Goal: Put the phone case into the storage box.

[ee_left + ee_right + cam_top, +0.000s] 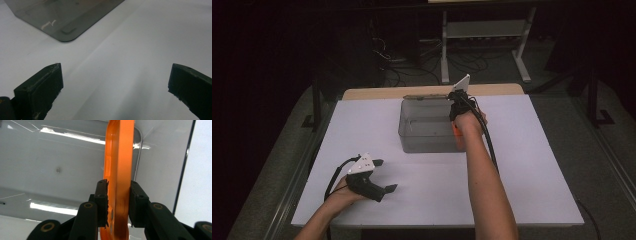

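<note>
A clear, smoky plastic bin (424, 131) stands in the middle of the white table. My right gripper (456, 117) reaches down into the bin's right end. In the right gripper view the right gripper (118, 195) has its two pads against both faces of a flat orange plastic piece (120, 165), which stands on edge over the bin floor (62, 160). A bit of the orange piece (455, 132) shows below the hand. My left gripper (384, 175) rests at the near left of the table. The left gripper (115, 82) is wide open with nothing between its jaws.
The bin's rounded near corner (65, 27) lies ahead and left of the left jaws. A wooden strip (377, 93) edges the table's far side. Behind it stand a white metal frame (484, 35) and floor cables (402, 62). Bare white tabletop (532, 150) surrounds the bin.
</note>
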A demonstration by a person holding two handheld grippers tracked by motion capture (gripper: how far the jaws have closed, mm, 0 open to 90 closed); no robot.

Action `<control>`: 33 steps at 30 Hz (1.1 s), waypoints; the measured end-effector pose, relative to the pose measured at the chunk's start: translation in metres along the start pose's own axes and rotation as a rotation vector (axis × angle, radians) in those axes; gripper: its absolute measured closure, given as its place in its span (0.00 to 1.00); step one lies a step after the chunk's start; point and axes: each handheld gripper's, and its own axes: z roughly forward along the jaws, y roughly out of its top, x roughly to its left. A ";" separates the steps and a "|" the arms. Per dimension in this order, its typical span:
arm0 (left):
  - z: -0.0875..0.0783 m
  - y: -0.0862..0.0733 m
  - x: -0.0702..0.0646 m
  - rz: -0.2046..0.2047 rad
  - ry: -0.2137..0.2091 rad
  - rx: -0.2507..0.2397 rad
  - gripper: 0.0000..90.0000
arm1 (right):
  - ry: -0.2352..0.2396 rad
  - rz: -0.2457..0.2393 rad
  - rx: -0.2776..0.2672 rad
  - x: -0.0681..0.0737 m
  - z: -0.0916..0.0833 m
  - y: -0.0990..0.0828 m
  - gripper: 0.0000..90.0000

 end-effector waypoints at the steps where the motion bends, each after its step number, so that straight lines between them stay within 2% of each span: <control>1: 0.000 0.000 0.000 -0.001 0.000 0.000 0.00 | -0.002 -0.003 -0.002 0.000 -0.001 0.000 0.78; 11: 0.000 0.000 0.000 0.004 0.000 -0.001 0.00 | -0.019 -0.015 -0.019 0.003 -0.010 0.003 0.77; 33: 0.000 0.000 0.000 0.002 -0.002 -0.006 0.00 | -0.040 -0.022 -0.040 0.001 -0.026 0.006 0.77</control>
